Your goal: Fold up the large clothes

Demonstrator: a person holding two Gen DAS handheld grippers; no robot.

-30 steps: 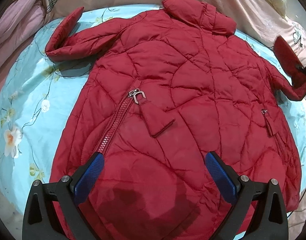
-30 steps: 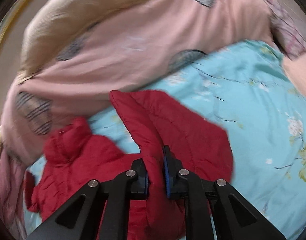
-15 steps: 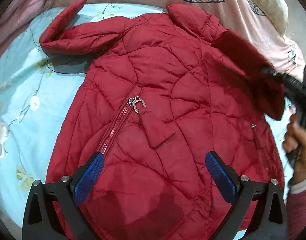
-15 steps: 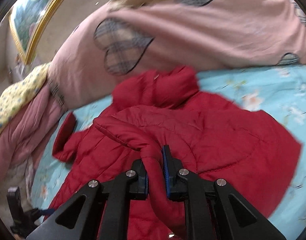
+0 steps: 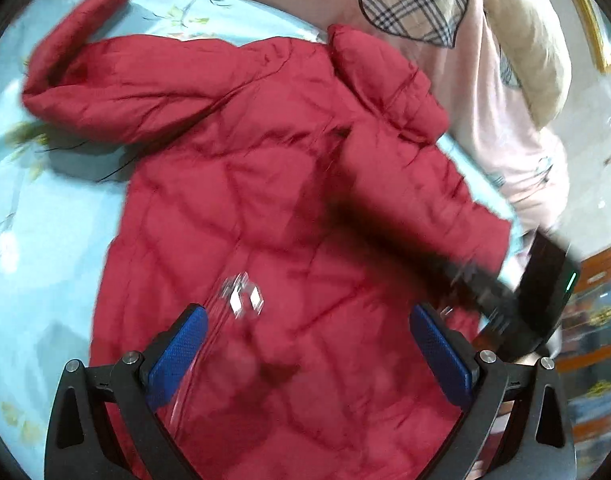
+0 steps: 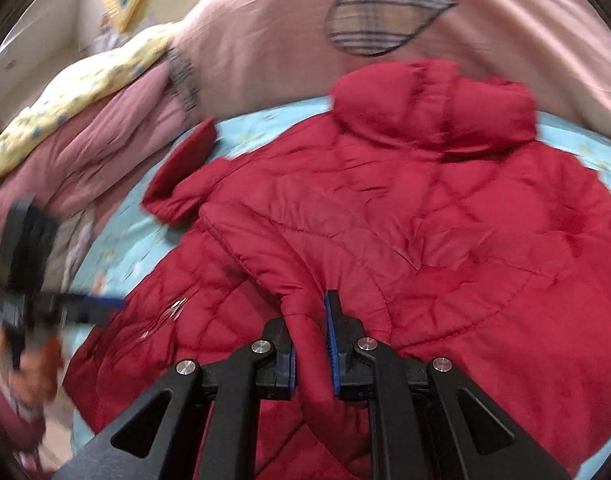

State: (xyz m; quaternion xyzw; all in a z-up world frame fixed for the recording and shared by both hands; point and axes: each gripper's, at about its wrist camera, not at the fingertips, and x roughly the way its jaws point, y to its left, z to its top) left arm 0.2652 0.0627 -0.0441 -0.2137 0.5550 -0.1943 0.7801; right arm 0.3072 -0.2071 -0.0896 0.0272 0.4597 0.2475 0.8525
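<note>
A red quilted coat (image 5: 265, 208) lies spread on a bed covered by a light blue flowered sheet (image 5: 61, 208), its collar (image 6: 433, 104) toward a pink quilt (image 6: 265, 32) with checked heart patches. One sleeve (image 6: 297, 264) is folded over the coat's body, and the right gripper (image 6: 310, 336) has its jaws clenched on the cuff end of that sleeve, the red fabric squeezed between the blue pads. The other sleeve (image 5: 117, 80) stretches out to the side over the sheet, its cuff turned up.

The left gripper (image 5: 305, 352) hangs above the lower part of the coat with its jaws released and wide apart, nothing between them; blurred silver zipper metal (image 5: 243, 296) shows just beyond its left finger.

The right wrist view alone shows the grip on the sleeve, plus the left gripper (image 6: 101, 304) as a dark blur at the left edge with a hand (image 6: 29, 376) below it, and a yellow dotted blanket (image 6: 73, 96) over a darker pink one beside the quilt. The left wrist view alone shows the open jaws; there the right gripper (image 5: 501, 292) is only a black smear crossing the coat from the right, its fingertips lost in blur. A gold picture frame (image 5: 593, 28) hangs on the wall beyond.
</note>
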